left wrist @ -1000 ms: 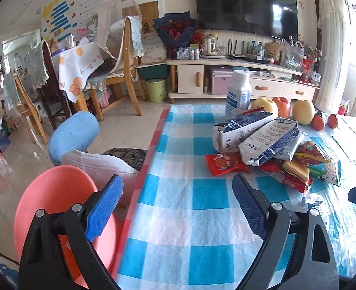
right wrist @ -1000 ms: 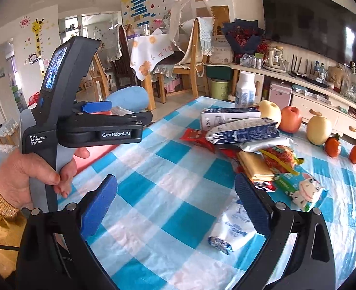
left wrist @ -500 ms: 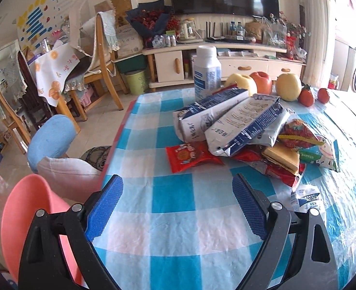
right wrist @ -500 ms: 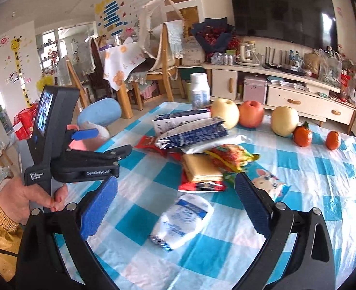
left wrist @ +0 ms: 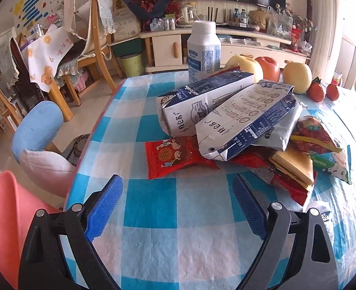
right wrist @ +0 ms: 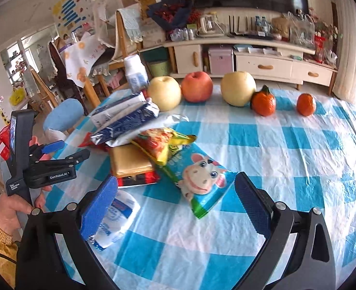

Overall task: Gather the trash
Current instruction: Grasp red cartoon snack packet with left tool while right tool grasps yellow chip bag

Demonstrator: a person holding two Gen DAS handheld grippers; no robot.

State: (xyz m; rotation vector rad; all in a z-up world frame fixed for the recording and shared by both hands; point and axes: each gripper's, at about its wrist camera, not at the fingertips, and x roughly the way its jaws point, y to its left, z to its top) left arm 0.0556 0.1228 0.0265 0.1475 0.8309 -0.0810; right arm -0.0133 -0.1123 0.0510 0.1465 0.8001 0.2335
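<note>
While both grippers hover over the checked tablecloth (left wrist: pixel 153 217), nothing is gripped yet.

Left wrist view: left gripper (left wrist: pixel 178 205) has jaws wide apart, empty. Trash pile sits just beyond it; red snack wrapper (left wrist: pixel 171 155) is nearest, flat on the cloth, its far-right edge tucked under the milk cartons (left wrist: pixel 226 111). Probably best to go low, pinch the free near-left corner and slide it out w/o dragging the cartons.

Right wrist view: right gripper (right wrist: pixel 175 205) also spread open, empty. Cow-print packet (right wrist: pixel 202 181) lies between its fingers, far end under the yellow-red snack bag (right wrist: pixel 163 145); white crumpled pouch (right wrist: pixel 119 215) is right by the left pad. Fruit at the far side isn't trash — leave it.
</note>
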